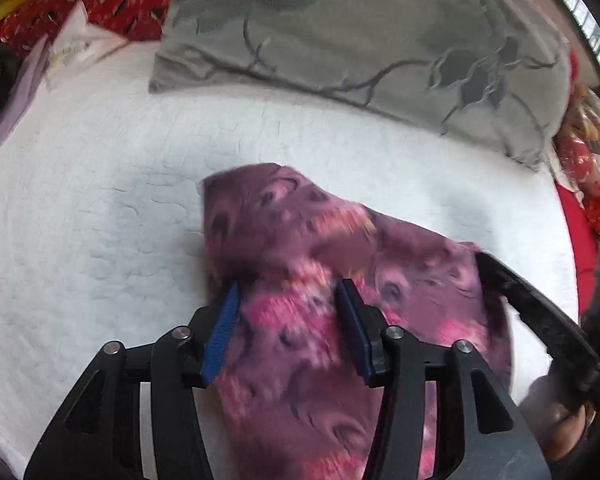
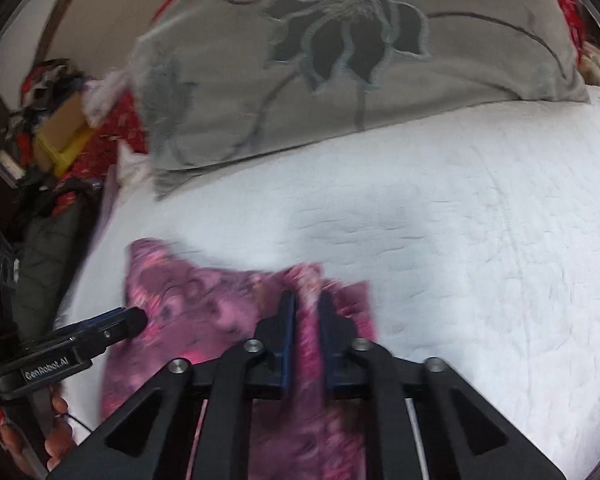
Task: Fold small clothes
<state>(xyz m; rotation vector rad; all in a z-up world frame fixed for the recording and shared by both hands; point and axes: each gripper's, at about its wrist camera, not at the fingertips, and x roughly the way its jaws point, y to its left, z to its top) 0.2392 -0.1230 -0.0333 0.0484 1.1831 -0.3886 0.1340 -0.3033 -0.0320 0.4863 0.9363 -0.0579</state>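
Left claw [image 1: 288,300]: spread apart over purple-pink floral garment [image 1: 300,240], contact unclear | right claw [image 2: 307,308]: clenched on garment fold | garment blurred, lower edge cut off | white quilted bed [image 2: 460,240].

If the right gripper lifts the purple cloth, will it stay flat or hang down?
The purple cloth probably hangs limp: it already bunches into a ridge between the right gripper's fingers. It looks thin, so likely light. The left gripper is open.

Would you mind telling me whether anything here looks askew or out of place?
Only the purple cloth: it lies rumpled and skewed on the white quilt, one ridge pinched in the right tongs. Nothing looks spilled or damaged.
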